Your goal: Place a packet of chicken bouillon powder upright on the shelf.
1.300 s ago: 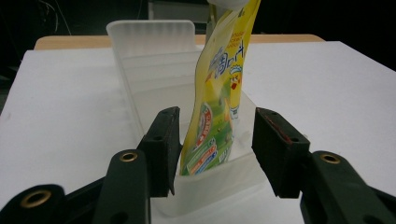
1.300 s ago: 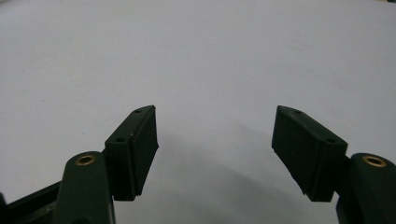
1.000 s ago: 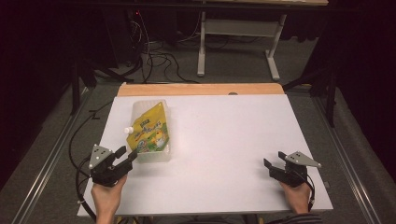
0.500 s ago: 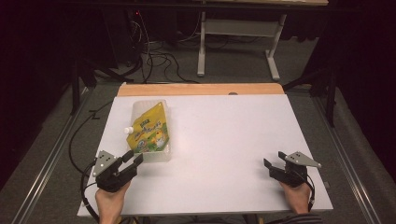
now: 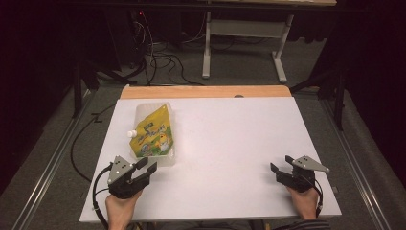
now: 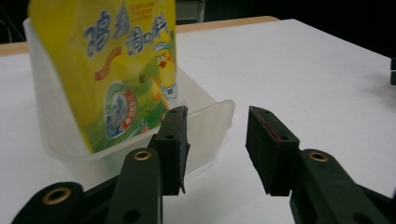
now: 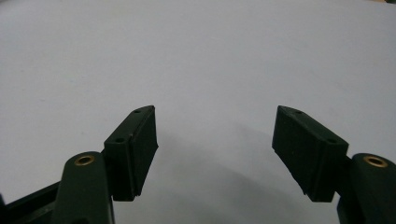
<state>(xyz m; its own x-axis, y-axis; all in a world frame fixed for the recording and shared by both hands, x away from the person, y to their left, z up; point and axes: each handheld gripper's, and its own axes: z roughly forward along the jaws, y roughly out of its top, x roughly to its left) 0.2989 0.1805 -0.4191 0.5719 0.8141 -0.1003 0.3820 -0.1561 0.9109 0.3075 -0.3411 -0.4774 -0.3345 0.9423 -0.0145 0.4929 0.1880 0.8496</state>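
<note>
Pouch (image 5: 152,135) sits in clear tub (image 5: 168,159) at table's 9 o'clock. Left gripper (image 5: 147,167) just below it, jaws closing but gripping nothing; tub corner is beside them. Centre the wall between pads before squeezing. Right gripper (image 5: 281,168) spread, idle at 4 o'clock.

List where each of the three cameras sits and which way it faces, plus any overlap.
High view: above the person's side, looking forward and down on the white table; both hands, left gripper and right gripper show.
Left gripper view: rides the left gripper, faces the yellow spout pouch in its clear plastic tub.
Right gripper view: rides the right gripper, faces bare table.
Shared: high and left gripper views both show pouch and tub.
</note>
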